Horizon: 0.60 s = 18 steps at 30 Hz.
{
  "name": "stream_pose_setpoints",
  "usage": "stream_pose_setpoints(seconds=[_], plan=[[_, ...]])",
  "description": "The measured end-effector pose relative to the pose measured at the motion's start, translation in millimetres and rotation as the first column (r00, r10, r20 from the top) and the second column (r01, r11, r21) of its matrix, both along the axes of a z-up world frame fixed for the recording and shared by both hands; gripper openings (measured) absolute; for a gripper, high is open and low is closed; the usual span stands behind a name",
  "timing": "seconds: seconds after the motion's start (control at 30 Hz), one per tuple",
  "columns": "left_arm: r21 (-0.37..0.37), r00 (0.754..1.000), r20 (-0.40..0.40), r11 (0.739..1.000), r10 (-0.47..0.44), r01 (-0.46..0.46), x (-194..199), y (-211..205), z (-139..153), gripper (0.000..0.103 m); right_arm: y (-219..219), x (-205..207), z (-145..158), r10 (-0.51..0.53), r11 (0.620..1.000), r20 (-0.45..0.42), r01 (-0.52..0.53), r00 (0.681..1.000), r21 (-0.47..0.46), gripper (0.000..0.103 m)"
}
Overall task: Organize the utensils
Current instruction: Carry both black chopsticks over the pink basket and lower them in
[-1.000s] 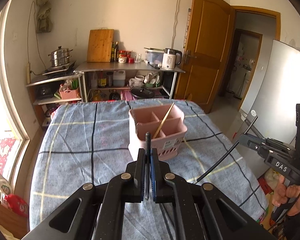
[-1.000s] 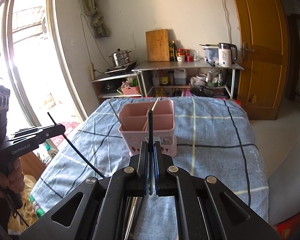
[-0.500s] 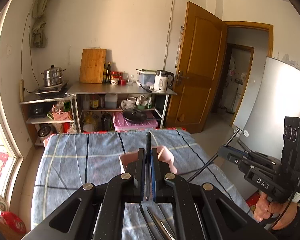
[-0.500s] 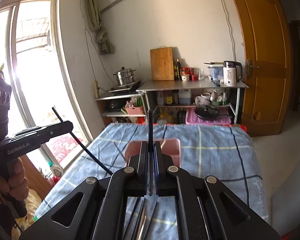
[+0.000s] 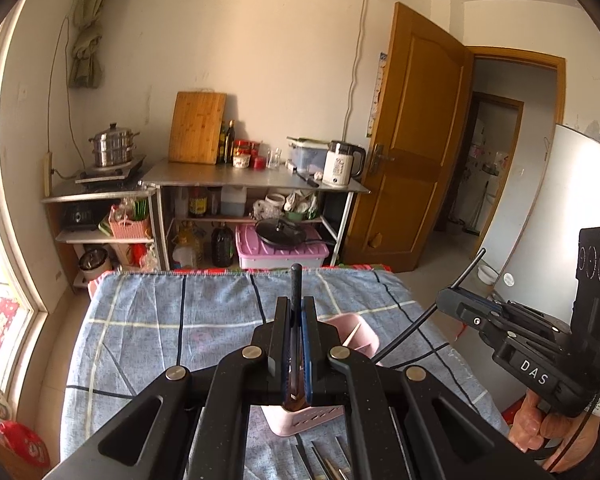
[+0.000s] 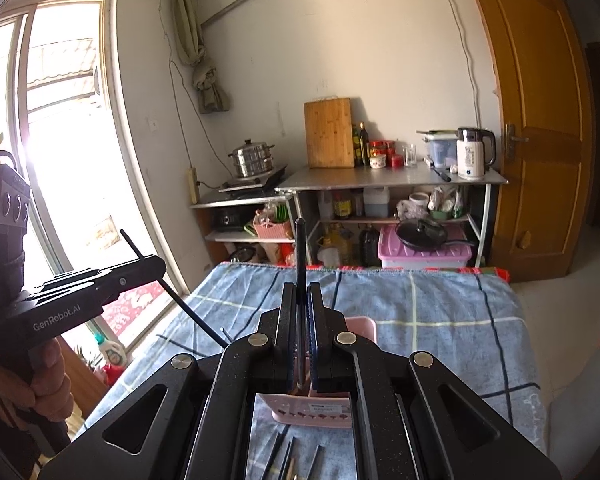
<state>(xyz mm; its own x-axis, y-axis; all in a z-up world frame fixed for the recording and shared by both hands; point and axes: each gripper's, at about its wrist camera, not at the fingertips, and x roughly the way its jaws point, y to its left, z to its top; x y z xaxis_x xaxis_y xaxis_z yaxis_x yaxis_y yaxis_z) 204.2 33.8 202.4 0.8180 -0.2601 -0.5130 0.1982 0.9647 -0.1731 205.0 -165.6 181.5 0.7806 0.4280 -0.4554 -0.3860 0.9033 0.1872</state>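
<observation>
My left gripper (image 5: 296, 312) is shut on a black chopstick (image 5: 296, 284) that sticks up past the fingertips. My right gripper (image 6: 300, 300) is shut on another black chopstick (image 6: 300, 248). Both are held above a pink divided utensil caddy (image 5: 360, 338), mostly hidden behind the jaws; it also shows in the right wrist view (image 6: 360, 326). A light wooden chopstick (image 5: 350, 334) leans in it. Several loose utensils (image 6: 284, 456) lie on the cloth in front of the caddy. Each gripper shows in the other's view, the right gripper (image 5: 452, 300) and the left gripper (image 6: 140, 260).
The table (image 5: 140, 320) has a blue checked cloth. Behind it stands a metal shelf (image 5: 252, 176) with a kettle, cutting board, bottles and a pot. A window is at the left, a wooden door (image 5: 408, 152) at the right.
Both grippers have tilted up and drawn back toward the near side; the caddy has dropped low in both views and is now mostly hidden. Loose utensils have come into view at the bottom.
</observation>
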Motion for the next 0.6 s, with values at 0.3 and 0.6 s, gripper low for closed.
stream_pose_setpoints(seconds=[0.3,0.6], plan=[[0.001,0.997,-0.082,1.0,0.0,0.0,17,5,-41,0.004,8,21,-42,0.001,1.0,-0.102,-0.003,0.995,-0.027,0.005],[-0.004,0.99,-0.14,1.0,-0.003,0.002,29,6,-73,0.005,17,32,-70,0.01,0.998,-0.17,-0.019,0.985,-0.053,0.005]])
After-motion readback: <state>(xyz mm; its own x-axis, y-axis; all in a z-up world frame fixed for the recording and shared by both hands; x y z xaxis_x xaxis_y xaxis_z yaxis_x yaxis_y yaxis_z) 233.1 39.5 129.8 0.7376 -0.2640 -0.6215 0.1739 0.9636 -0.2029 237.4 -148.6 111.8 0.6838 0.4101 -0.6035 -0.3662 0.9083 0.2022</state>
